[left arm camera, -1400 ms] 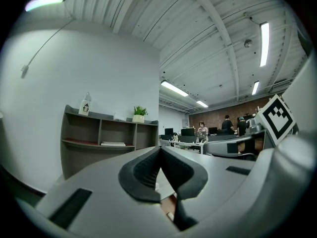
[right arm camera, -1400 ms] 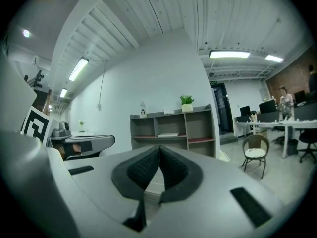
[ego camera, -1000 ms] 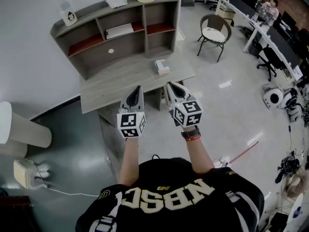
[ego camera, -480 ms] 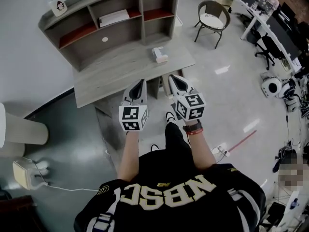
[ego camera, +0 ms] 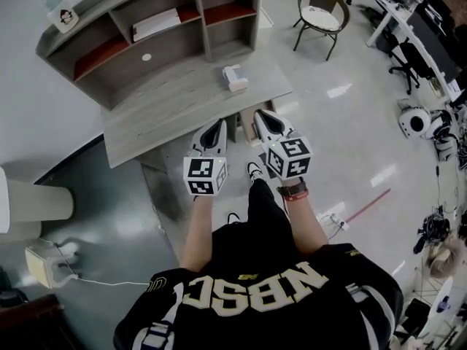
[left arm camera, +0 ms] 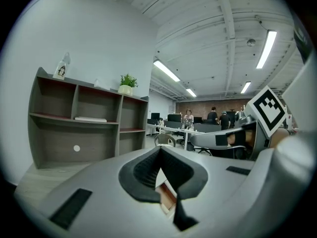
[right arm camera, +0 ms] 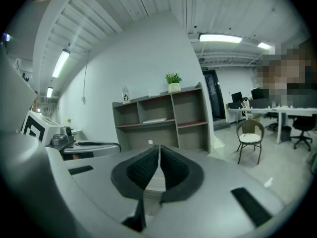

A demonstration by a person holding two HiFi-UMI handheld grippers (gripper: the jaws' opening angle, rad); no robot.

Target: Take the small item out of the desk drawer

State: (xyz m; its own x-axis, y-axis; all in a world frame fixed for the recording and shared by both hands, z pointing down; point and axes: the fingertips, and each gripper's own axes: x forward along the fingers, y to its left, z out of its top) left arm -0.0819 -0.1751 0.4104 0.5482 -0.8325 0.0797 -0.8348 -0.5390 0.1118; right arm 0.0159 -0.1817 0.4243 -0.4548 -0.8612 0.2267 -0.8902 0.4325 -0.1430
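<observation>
The grey wooden desk (ego camera: 168, 108) stands ahead of me, with a shelf unit (ego camera: 146, 39) on its back half. From above, neither a drawer front nor a small item shows. Both grippers hover side by side just short of the desk's front edge, pointing at it. My left gripper (ego camera: 217, 125) (left arm camera: 159, 150) is shut with nothing between its pads. On my right gripper (ego camera: 261, 115) (right arm camera: 159, 148) the jaws are starting to open; only a hairline slit shows, and nothing is in it.
A tissue box (ego camera: 234, 78) sits on the desk's right part. A round chair (ego camera: 321, 17) stands on the glossy floor at the back right. A pale cylinder (ego camera: 36, 203) and a small white box with a cable (ego camera: 45, 261) are at the left.
The desk has slid up and left in the head view. A dark trouser leg now shows below the grippers. Both grippers keep their side-by-side pose near the desk's front edge.
</observation>
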